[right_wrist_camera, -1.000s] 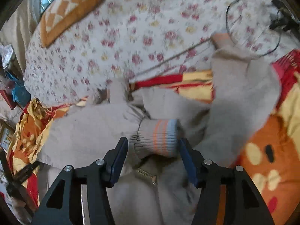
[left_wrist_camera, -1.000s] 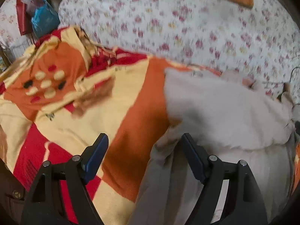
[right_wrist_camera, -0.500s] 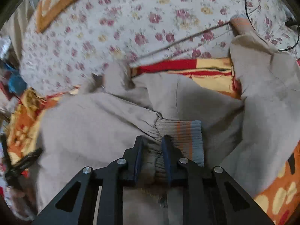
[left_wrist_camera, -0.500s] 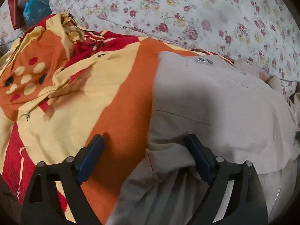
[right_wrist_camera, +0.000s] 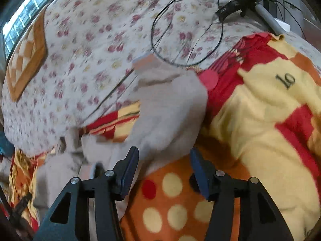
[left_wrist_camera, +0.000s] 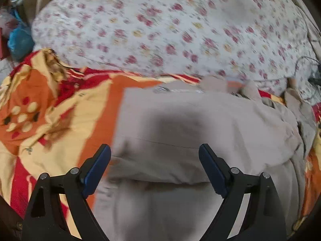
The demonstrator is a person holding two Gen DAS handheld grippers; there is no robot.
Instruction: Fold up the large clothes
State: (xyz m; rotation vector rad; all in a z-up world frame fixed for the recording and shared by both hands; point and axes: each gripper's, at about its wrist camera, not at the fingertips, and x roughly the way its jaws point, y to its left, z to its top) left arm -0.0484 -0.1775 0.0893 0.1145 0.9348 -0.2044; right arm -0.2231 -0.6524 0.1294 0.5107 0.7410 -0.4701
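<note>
Beige jacket (left_wrist_camera: 180, 132) lies on the orange blanket (left_wrist_camera: 60, 124) at twelve o'clock of my left gripper (left_wrist_camera: 154, 166), jaws wide and empty. Right gripper (right_wrist_camera: 164, 168), jaws opening, nothing between them. One sleeve (right_wrist_camera: 168, 104) sprawls unfolded at eleven o'clock; folding looks roughly half done.

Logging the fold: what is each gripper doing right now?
Left gripper: open, over the beige fabric jacket, gripping nothing.
Right gripper: jaws opening, nothing between them.
</note>
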